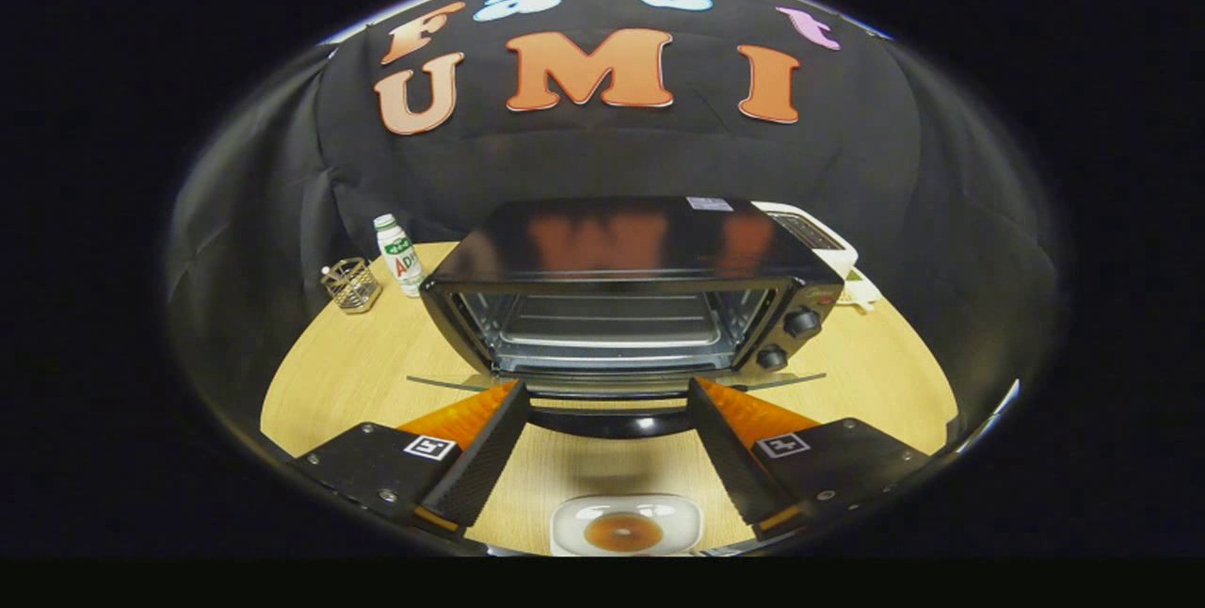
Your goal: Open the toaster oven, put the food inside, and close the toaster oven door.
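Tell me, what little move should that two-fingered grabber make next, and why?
Probably draw back and down toward the doughnut on its clear tray and close on the tray. The toaster oven already stands open, its door folded flat, rack bare. The gripper is open and empty, fingers spread either side of the door, with the food lying between them on the table, nearer the camera.

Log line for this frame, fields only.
door: toaster oven open | food: on plate, on table between fingers, not inside | hand-held gripper: open, empty, facing oven | next: likely grasp plate
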A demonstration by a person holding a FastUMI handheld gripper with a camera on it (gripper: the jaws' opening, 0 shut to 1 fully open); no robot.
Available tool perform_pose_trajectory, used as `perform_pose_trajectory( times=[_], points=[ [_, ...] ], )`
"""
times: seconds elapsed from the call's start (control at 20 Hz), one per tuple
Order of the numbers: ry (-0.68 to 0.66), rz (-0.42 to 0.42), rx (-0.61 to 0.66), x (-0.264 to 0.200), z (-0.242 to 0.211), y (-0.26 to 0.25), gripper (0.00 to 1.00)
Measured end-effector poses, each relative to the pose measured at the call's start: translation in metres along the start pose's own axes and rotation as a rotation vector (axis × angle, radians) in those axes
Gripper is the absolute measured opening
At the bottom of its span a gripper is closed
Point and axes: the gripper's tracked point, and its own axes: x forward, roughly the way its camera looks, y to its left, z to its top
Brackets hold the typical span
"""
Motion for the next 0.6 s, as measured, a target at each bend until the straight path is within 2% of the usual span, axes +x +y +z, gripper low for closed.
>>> perform_pose_trajectory(
  times=[0.6],
  points=[
    [0.152,-0.024,0.02,-0.01,-0.082,-0.006,1.0]
  ],
)
